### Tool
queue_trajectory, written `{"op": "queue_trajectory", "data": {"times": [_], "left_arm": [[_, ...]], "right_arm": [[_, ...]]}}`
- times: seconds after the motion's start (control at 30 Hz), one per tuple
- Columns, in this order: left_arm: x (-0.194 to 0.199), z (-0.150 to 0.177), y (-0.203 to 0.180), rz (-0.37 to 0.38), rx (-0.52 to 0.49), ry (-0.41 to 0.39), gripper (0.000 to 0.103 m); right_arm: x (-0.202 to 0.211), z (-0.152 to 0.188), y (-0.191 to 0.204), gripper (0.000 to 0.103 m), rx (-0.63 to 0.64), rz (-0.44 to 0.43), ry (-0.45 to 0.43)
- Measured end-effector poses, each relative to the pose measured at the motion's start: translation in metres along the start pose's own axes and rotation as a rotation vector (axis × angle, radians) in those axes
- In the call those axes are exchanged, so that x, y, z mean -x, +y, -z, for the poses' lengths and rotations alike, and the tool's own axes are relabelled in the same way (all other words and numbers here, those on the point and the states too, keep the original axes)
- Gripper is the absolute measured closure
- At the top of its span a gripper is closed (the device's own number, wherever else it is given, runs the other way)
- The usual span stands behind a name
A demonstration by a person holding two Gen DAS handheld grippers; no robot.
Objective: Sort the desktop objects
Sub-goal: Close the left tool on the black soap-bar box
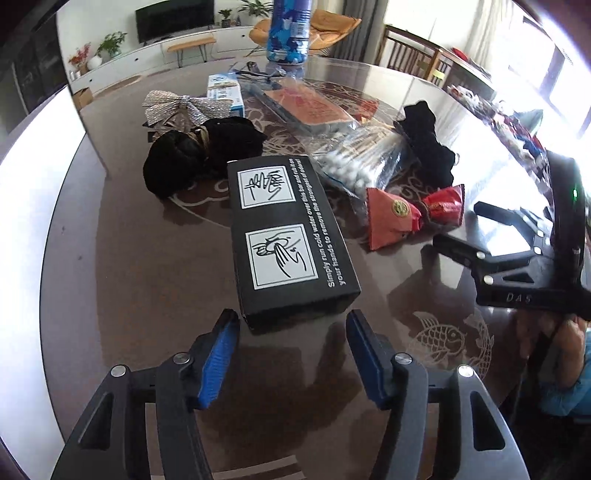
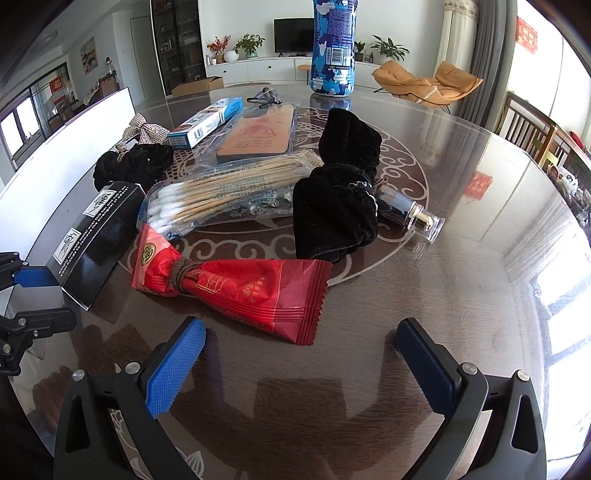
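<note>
black box [image 1: 288,236] on table [image 1: 147,295] | left hand-held gripper [image 1: 291,360] apart, empty

Blue camouflage bottle [image 1: 290,31] cut off at top edge in both views; cap unseen. Black box [image 2: 98,236]: near end hidden behind left tool [image 2: 31,295] in right wrist view, contact not discernible. Small clear vial [image 2: 410,212] half buried under black velvet pouch [image 2: 340,192]. Print on red sachet [image 2: 255,291] too small to read. Dark object [image 2: 264,96] at far side of counter [image 2: 461,258] too small to identify. Person's hand [image 1: 570,332] mostly hidden behind right tool [image 1: 458,232].
</note>
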State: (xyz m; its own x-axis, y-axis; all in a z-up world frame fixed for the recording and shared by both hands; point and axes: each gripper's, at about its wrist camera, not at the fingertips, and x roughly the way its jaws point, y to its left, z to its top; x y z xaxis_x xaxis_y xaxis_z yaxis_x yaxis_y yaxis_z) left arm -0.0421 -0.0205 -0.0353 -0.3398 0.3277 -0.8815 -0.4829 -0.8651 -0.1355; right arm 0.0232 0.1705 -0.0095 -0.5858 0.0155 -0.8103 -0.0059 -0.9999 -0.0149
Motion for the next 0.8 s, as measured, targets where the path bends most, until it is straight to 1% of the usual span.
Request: {"op": "queue_trajectory", "data": {"times": [0.07,0.1,0.13,0.2,0.23,0.37,0.5,0.57,0.63,0.7,0.8], "left_arm": [[-0.004,-0.005,0.003,0.041,0.059,-0.013,0.038],[-0.003,-0.005,0.001,0.044,0.07,-0.019,0.033],[-0.005,-0.007,-0.001,0.026,0.072,-0.023,0.027],[-0.01,-0.01,-0.006,-0.026,0.065,-0.031,0.026],[-0.012,-0.011,-0.009,-0.04,0.062,-0.033,0.026],[-0.019,-0.02,-0.014,-0.051,0.057,-0.033,0.025],[-0.028,-0.028,-0.018,-0.144,0.046,-0.03,0.018],[-0.033,-0.029,-0.019,-0.185,0.041,-0.027,0.011],[-0.036,-0.03,-0.016,-0.189,0.058,-0.032,0.002],[-0.038,-0.032,-0.014,-0.197,0.072,-0.037,0.0],[-0.039,-0.034,-0.012,-0.205,0.087,-0.046,0.0]], "right_arm": [[0.0,0.0,0.0,0.0,0.0,0.0,0.0],[0.0,0.0,0.0,0.0,0.0,0.0,0.0],[0.0,0.0,0.0,0.0,0.0,0.0,0.0],[0.0,0.0,0.0,0.0,0.0,0.0,0.0],[0.0,0.0,0.0,0.0,0.0,0.0,0.0],[-0.001,0.0,-0.001,0.0,-0.002,-0.002,-0.001],[0.0,-0.001,-0.003,0.0,-0.008,-0.01,-0.004],[0.0,0.0,-0.004,0.0,-0.013,-0.014,-0.006],[0.001,0.0,-0.006,0.0,-0.017,-0.018,-0.008],[0.001,-0.001,-0.006,0.0,-0.017,-0.019,-0.008],[0.001,-0.001,-0.006,0.0,-0.017,-0.019,-0.007]]}}
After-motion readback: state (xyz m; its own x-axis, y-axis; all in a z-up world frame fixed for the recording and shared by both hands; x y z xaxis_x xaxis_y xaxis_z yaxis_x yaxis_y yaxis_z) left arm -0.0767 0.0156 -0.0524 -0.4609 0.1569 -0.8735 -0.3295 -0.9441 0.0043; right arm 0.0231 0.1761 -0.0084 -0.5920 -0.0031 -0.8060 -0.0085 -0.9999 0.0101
